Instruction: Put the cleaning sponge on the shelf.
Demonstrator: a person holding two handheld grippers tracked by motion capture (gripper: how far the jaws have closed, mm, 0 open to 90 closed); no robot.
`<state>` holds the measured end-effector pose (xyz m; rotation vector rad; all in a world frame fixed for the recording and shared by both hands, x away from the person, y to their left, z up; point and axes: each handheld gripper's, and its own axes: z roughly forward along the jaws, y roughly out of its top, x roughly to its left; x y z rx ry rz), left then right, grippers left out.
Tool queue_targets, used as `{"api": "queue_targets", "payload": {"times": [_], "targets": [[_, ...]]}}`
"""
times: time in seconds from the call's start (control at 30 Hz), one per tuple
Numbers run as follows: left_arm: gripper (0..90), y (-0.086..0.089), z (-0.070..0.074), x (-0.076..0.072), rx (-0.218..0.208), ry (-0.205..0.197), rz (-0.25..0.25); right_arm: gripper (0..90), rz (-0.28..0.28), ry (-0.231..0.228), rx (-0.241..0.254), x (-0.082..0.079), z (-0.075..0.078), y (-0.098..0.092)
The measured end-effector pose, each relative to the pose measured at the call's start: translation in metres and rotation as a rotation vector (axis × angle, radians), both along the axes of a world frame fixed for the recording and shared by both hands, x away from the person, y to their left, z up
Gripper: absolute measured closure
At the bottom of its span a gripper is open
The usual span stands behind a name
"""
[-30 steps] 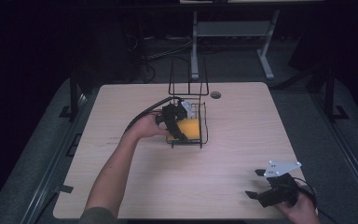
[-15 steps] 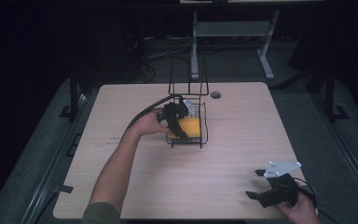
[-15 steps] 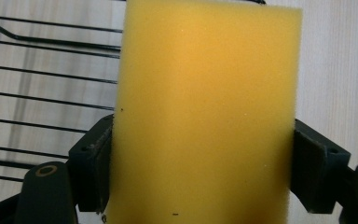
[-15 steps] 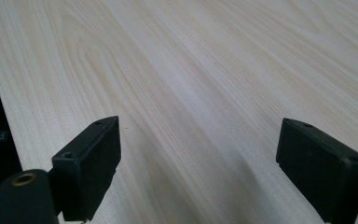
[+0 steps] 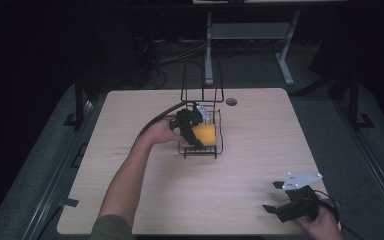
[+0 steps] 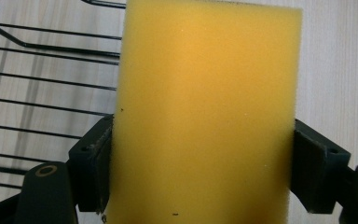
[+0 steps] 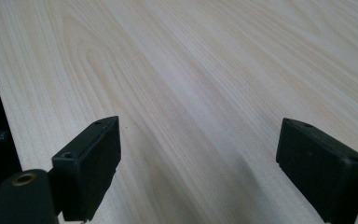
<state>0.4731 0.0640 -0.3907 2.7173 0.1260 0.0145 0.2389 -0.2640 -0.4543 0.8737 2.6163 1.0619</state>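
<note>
A yellow sponge (image 6: pixel 205 116) stands pinched between the left gripper's (image 5: pixel 192 129) jaws over a black wire rack (image 5: pixel 215 149), while the right gripper (image 5: pixel 280 202) rests spread on the bench (image 5: pixel 250 165).

The left hand-held gripper (image 5: pixel 196 131) has carried the yellow foam sponge (image 5: pixel 204 134) slightly lower into the black wire rack (image 5: pixel 215 150).

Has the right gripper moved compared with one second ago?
No. The right gripper stays at the table's near right corner, jaws open.
</note>
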Motion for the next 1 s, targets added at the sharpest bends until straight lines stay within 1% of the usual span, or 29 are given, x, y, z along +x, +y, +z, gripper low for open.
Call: {"api": "queue_targets", "payload": {"times": [0.17, 0.2, 0.23, 0.27, 0.33, 0.37, 0.4, 0.43, 0.47, 0.53, 0.57, 0.6, 0.63, 0.7, 0.8, 0.83, 0.87, 0.9, 0.93, 1.0], "targets": [[21.1, -0.001, -0.003, 0.003, 0.008, 0.012, 0.001, 13.3, 0.0, 0.002, -0.002, 0.001, -0.001, 0.0], [21.1, -0.003, -0.004, 0.004, 0.023, 0.018, 0.003, 13.3, 0.0, 0.002, -0.003, 0.001, -0.001, 0.0], [21.0, -0.005, -0.004, 0.005, 0.032, 0.012, -0.001, 13.3, -0.001, 0.004, -0.002, 0.001, -0.001, 0.0], [21.0, -0.005, -0.004, 0.005, 0.032, 0.012, -0.001, 13.3, 0.001, 0.0, -0.003, 0.002, -0.001, -0.001], [21.0, -0.01, -0.001, 0.007, 0.029, 0.014, -0.016, 13.2, 0.0, -0.001, -0.003, 0.002, -0.001, -0.001], [21.1, -0.011, -0.002, 0.007, 0.019, 0.009, -0.015, 13.3, 0.0, -0.002, -0.002, 0.002, -0.001, -0.001], [21.1, -0.011, -0.002, 0.007, 0.019, 0.009, -0.015, 13.2, 0.001, -0.004, -0.002, 0.002, -0.001, -0.001], [21.0, -0.011, -0.002, 0.01, 0.026, 0.022, -0.01, 13.2, 0.002, -0.006, -0.003, 0.002, -0.001, -0.001], [21.0, -0.011, -0.002, 0.01, 0.026, 0.022, -0.01, 13.2, 0.002, -0.006, -0.003, 0.002, -0.001, -0.001], [20.9, -0.01, -0.005, 0.011, 0.045, 0.03, -0.002, 13.3, 0.001, -0.007, -0.004, 0.001, -0.001, -0.001], [20.9, -0.009, -0.005, 0.011, 0.046, 0.033, -0.004, 13.3, 0.002, -0.008, -0.004, 0.001, -0.001, -0.001], [20.9, -0.009, -0.005, 0.01, 0.039, 0.024, -0.002, 13.2, 0.002, -0.008, -0.005, 0.001, -0.001, -0.001], [20.9, -0.009, -0.004, 0.01, 0.041, 0.022, -0.005, 13.2, 0.003, -0.007, -0.004, 0.001, -0.001, -0.001], [20.9, -0.009, -0.003, 0.011, 0.025, 0.012, -0.001, 13.2, 0.004, -0.007, -0.005, 0.002, -0.001, 0.0], [20.9, -0.008, -0.002, 0.012, 0.026, 0.013, -0.003, 13.2, 0.007, -0.007, -0.005, 0.002, -0.001, 0.0], [20.9, -0.008, -0.003, 0.012, 0.025, 0.012, -0.001, 13.2, 0.007, -0.008, -0.005, 0.002, -0.001, 0.0], [20.9, -0.008, -0.003, 0.012, 0.034, 0.017, 0.0, 13.2, 0.008, -0.009, -0.005, 0.002, -0.001, 0.0], [20.9, -0.008, -0.004, 0.012, 0.029, 0.017, -0.001, 13.2, 0.006, -0.008, -0.005, 0.002, -0.001, 0.001], [20.9, -0.009, -0.004, 0.012, 0.041, 0.017, -0.005, 13.2, 0.007, -0.007, -0.005, 0.002, -0.001, 0.001], [20.9, -0.009, -0.007, 0.011, 0.034, 0.011, -0.004, 13.2, 0.01, -0.007, -0.009, 0.002, -0.001, 0.001]]}}
